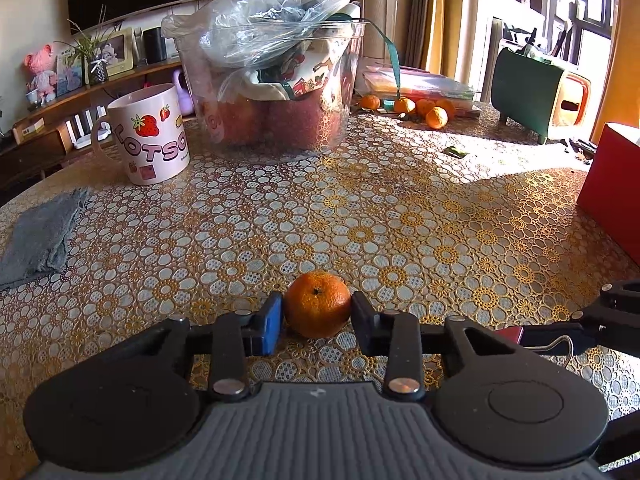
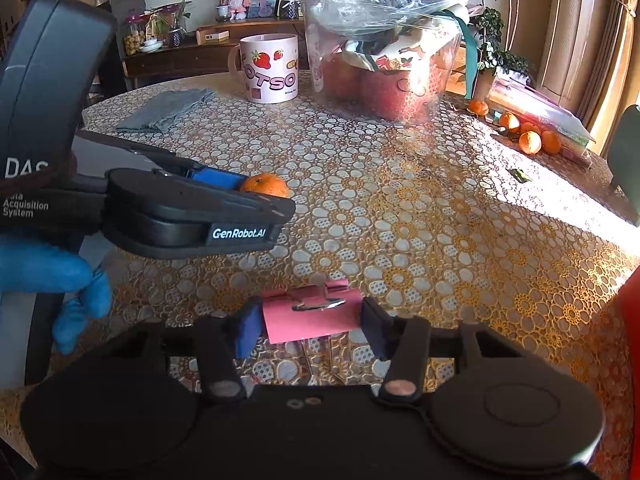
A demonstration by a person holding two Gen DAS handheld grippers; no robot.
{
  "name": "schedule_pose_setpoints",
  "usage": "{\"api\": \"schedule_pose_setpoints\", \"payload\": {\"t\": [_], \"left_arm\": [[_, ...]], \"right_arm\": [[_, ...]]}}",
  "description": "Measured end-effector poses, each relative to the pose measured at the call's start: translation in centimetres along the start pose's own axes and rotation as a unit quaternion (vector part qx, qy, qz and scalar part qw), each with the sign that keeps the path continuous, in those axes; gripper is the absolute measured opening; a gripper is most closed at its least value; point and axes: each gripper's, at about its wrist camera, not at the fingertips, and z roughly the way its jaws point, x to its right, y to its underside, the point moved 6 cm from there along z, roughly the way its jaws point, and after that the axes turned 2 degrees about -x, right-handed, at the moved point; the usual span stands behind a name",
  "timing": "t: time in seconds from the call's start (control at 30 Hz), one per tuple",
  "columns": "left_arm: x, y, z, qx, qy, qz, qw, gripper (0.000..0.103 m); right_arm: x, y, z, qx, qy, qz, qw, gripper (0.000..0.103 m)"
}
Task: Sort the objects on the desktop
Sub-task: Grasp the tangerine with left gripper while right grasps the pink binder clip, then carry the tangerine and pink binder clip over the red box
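A small tangerine (image 1: 317,304) sits on the patterned tablecloth between my left gripper's (image 1: 317,312) fingers, which touch both its sides. It also shows in the right wrist view (image 2: 266,185), partly hidden by the left gripper (image 2: 256,200). A pink binder clip (image 2: 312,314) lies on the table between my right gripper's (image 2: 312,328) fingers, which stand at its two sides. In the left wrist view the right gripper (image 1: 592,320) and the clip's red edge (image 1: 512,334) show at the right.
A pink LOTSO mug (image 1: 150,138) and a clear bucket (image 1: 276,88) with bags stand at the back. A grey cloth (image 1: 40,236) lies left. Several tangerines (image 1: 424,110) lie by flat packets at the back right. A red box (image 1: 612,184) stands right.
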Motion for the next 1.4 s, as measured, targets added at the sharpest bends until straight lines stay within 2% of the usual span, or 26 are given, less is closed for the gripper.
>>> {"api": "schedule_pose_setpoints", "payload": {"t": [0.7, 1.13, 1.4], "left_arm": [[3.9, 1.8, -4.3, -0.026, 0.019, -0.003, 0.9995, 0.035], [7.6, 1.9, -10.0, -0.013, 0.031, 0.002, 0.9994, 0.035], [11.1, 1.7, -14.1, 0.001, 0.052, 0.004, 0.9986, 0.035]], "right_arm": [[4.8, 2.4, -4.5, 0.010, 0.021, 0.082, 0.996, 0.051], [6.3, 3.8, -10.3, 0.046, 0.023, 0.098, 0.994, 0.051], [7.1, 5.1, -14.8, 0.072, 0.022, 0.097, 0.992, 0.051]]}}
